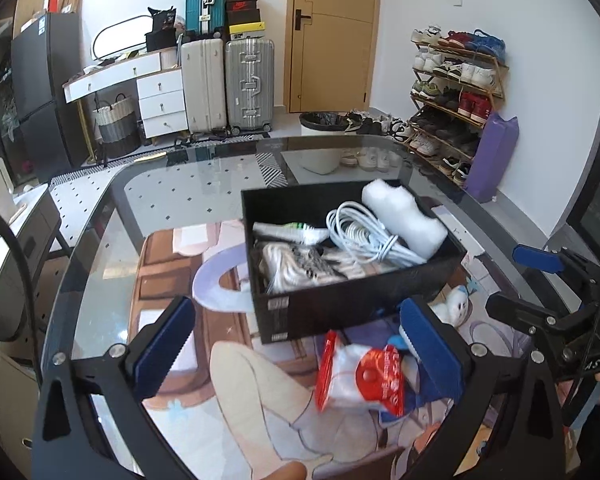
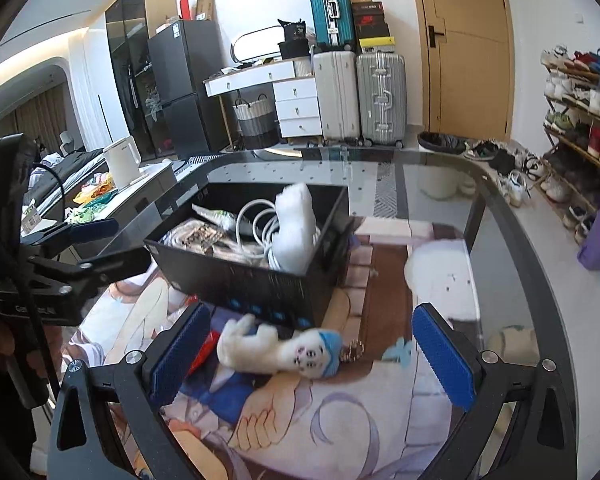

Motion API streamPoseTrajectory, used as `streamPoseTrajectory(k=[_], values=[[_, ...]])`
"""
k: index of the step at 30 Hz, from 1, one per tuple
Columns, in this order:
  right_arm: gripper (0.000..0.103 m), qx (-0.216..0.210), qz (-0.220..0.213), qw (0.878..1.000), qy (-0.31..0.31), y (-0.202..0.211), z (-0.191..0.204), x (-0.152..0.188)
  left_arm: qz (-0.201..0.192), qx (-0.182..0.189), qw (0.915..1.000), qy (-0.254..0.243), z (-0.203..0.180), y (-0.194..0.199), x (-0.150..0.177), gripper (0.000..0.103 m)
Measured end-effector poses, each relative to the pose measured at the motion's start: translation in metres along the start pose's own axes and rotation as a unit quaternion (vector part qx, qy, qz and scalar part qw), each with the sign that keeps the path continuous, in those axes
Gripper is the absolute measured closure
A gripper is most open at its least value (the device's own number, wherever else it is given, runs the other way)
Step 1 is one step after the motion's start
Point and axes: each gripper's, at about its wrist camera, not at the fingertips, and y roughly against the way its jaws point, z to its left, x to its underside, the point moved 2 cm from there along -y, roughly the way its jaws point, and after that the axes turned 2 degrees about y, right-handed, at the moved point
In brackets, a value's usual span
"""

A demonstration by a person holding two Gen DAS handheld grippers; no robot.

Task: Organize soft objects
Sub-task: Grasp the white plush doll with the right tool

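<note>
**Two soft items wait outside a crowded box as both sets of fingers stand wide**

Left wrist view: Your left gripper (image 1: 296, 346) hangs over the glass table (image 1: 100, 240) with its fingers (image 1: 166, 346) spread to their widest and nothing between the pads. The red-and-white packet (image 1: 360, 376) lies on the table just in front of the near wall of the black box (image 1: 340, 304), close against the right-hand finger. Close from here and that finger may shove the packet sideways rather than pinch it; the slick wrapper could also slide out of the pads on the way up. The box already holds a coiled white cable (image 1: 360, 236), a white foam piece (image 1: 404, 216) and other soft goods, so a loosely dropped packet may perch on the pile and spill over the low wall.

Right wrist view: Your right gripper (image 2: 314, 350) is equally wide open and empty. The white plush toy (image 2: 280, 348) with the blue cap lies on its side between the fingers, near the box's front wall, with a small metal chain (image 2: 352, 350) trailing to the right. Grip only a limb or the cap and the toy will probably sag and swing; the chain could catch on the box's rim. Your other gripper (image 2: 92, 230) works close by at the left, so lifting both items at once risks a clash above the box.
</note>
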Motion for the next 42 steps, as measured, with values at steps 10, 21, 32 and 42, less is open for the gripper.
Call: streamPoseTrajectory(k=[10, 21, 32, 42], values=[[0.001, -0.013, 0.029, 0.999, -0.006, -0.01, 0.004, 0.014, 0.024, 0.004, 0.9997, 0.006, -0.006, -0.008, 0.022, 0.0], [0.001, -0.014, 0.049, 0.999, 0.005, -0.021, 0.012, 0.018, 0.051, 0.008, 0.9986, -0.011, -0.012, -0.017, 0.041, 0.0], [0.001, -0.021, 0.07, 0.997, 0.008, -0.032, 0.017, 0.019, 0.07, 0.003, 0.9974, -0.015, -0.014, -0.025, 0.047, 0.0], [0.001, -0.02, 0.097, 0.995, 0.021, -0.048, 0.024, 0.019, 0.077, 0.0, 0.997, 0.0, -0.004, -0.028, 0.049, 0.0]])
